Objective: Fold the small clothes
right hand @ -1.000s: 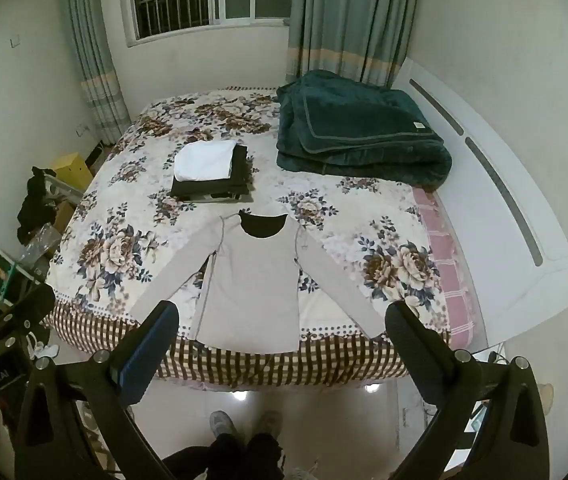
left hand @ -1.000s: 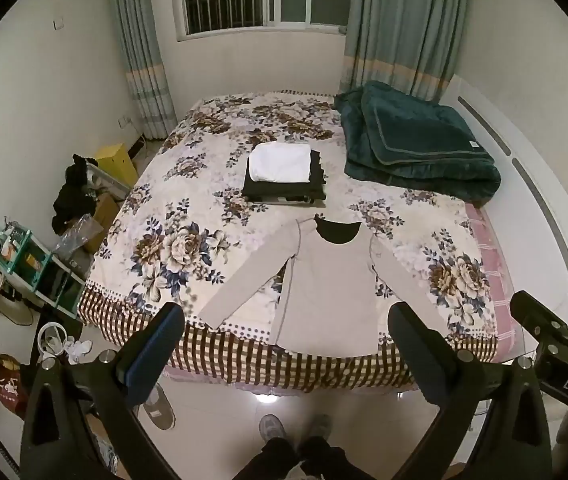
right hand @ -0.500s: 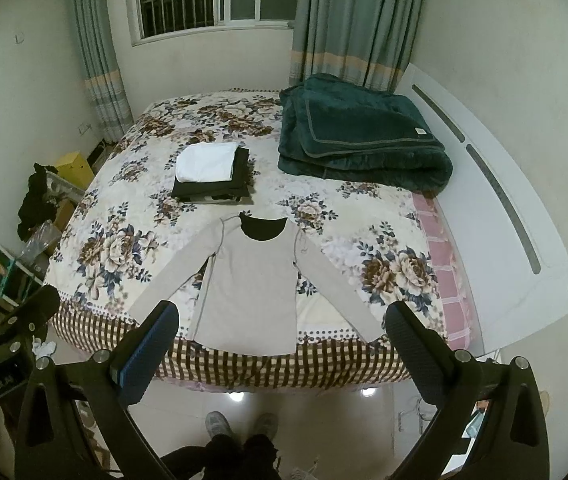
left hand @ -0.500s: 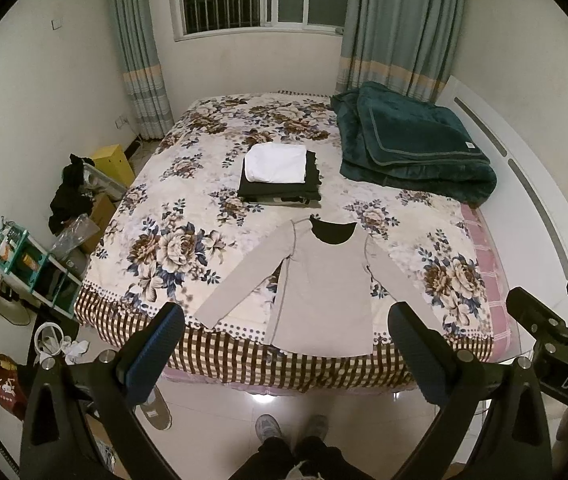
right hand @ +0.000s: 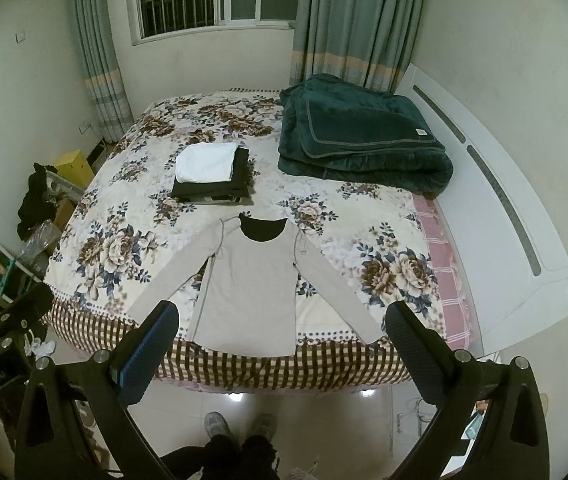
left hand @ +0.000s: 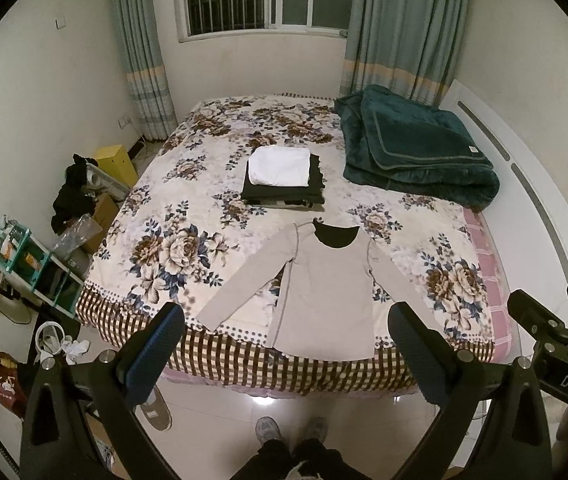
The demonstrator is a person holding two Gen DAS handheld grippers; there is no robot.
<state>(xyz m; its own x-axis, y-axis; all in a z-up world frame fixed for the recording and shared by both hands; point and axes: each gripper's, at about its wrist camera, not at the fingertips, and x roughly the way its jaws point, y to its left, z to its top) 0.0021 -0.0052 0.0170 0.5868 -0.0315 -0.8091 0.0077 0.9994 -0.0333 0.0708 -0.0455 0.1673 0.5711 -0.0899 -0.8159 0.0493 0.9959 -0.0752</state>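
A beige long-sleeved shirt (left hand: 326,294) with a dark neck lining lies flat, sleeves spread, at the near edge of the flowered bed (left hand: 187,216); it also shows in the right wrist view (right hand: 249,284). Behind it sits a stack of folded clothes (left hand: 281,178), white on top of black, also in the right wrist view (right hand: 209,176). My left gripper (left hand: 286,346) is open and empty, held high above the floor in front of the bed. My right gripper (right hand: 281,344) is open and empty at the same height, beside the left one.
A folded dark green blanket (left hand: 416,152) lies at the bed's far right by the white headboard (right hand: 496,208). Shelves, boxes and clutter (left hand: 35,256) stand left of the bed. The person's feet (left hand: 290,432) are on the tiled floor below.
Both grippers have drawn back and risen slightly, so the bed and shirt look a little farther away. The shirt and the stack have not moved.
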